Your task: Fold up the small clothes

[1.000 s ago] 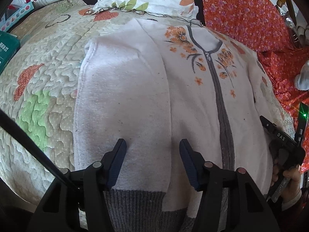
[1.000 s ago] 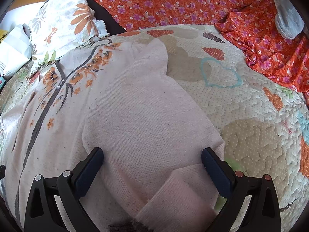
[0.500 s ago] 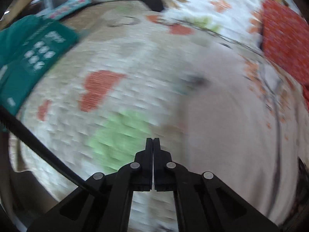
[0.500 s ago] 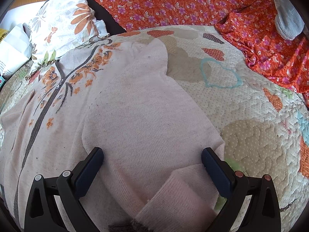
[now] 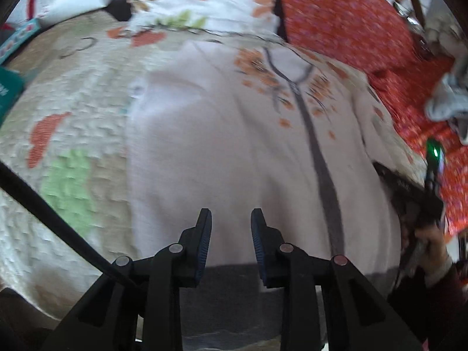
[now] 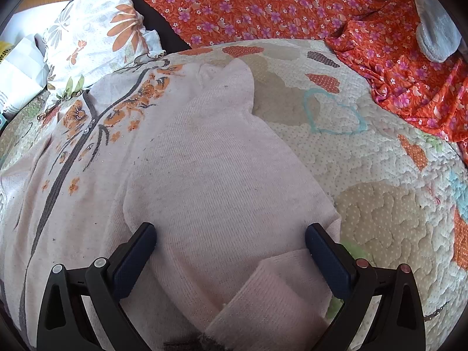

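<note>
A pale pink knit cardigan (image 5: 228, 146) with orange flower embroidery, a grey zip line and a grey hem lies front-up on a quilted bedspread (image 5: 73, 111). Its left sleeve is folded in over the body. My left gripper (image 5: 231, 219) is open and empty, low over the cardigan near the grey hem. In the right wrist view the cardigan (image 6: 210, 181) has its right sleeve folded in, cuff (image 6: 272, 298) turned back near the camera. My right gripper (image 6: 231, 239) is wide open and empty, its fingers either side of that folded sleeve. It also shows in the left wrist view (image 5: 415, 199) at the cardigan's right edge.
A floral white pillow (image 6: 99, 38) lies beyond the collar. Orange flowered fabric (image 6: 292, 5) covers the back and right, with a grey sock (image 6: 435, 32) on it. A teal box (image 5: 7, 93) sits at the left edge of the bed. The quilt (image 6: 380, 193) extends right of the cardigan.
The left gripper shut and swung left over the quilt, then came back over the cardigan hem and opened partway. The right gripper has stayed still and wide open.
</note>
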A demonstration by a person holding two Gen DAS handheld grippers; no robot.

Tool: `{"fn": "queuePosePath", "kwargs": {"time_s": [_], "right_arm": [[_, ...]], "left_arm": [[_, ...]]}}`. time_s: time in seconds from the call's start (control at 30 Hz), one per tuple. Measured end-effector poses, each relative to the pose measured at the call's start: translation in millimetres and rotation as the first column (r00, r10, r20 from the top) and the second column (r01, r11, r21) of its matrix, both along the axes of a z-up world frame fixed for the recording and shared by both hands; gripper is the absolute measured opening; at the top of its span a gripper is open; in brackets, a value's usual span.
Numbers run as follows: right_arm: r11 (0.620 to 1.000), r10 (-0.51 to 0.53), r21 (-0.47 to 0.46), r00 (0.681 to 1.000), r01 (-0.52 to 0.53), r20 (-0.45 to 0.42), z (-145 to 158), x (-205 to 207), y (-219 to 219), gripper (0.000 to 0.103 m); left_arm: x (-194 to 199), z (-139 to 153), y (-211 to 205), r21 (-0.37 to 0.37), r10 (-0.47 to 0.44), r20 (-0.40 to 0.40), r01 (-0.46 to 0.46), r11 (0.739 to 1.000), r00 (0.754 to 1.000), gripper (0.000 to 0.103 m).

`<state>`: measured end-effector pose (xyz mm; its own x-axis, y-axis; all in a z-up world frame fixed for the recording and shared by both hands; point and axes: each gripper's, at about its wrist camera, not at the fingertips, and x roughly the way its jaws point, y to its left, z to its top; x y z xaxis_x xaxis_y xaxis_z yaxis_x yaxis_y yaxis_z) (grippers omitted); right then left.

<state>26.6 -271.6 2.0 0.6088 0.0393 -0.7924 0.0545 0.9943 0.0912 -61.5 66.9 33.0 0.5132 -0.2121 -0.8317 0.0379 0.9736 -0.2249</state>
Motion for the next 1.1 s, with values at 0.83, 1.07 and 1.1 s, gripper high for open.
{"fn": "queuePosePath", "kwargs": {"time_s": [0.83, 1.07, 1.1], "right_arm": [[1.000, -0.005, 0.012, 1.000, 0.004, 0.013, -0.2, -0.9, 1.4, 0.103], [1.000, -0.004, 0.006, 1.000, 0.004, 0.020, 0.0, -0.5, 1.4, 0.103], [1.000, -0.004, -0.002, 0.999, 0.004, 0.033, 0.4, -0.9, 1.7, 0.103]], "left_arm": [[12.2, 20.0, 127.7, 0.093, 0.467, 0.070, -0.471, 0.877, 0.882, 0.003], [-5.4, 31.3, 205.8, 0.014, 0.674, 0.074, -0.677, 0.736, 0.735, 0.015], [-8.2, 31.9, 200.4, 0.005, 0.660, 0.077, -0.662, 0.749, 0.747, 0.030]]}}
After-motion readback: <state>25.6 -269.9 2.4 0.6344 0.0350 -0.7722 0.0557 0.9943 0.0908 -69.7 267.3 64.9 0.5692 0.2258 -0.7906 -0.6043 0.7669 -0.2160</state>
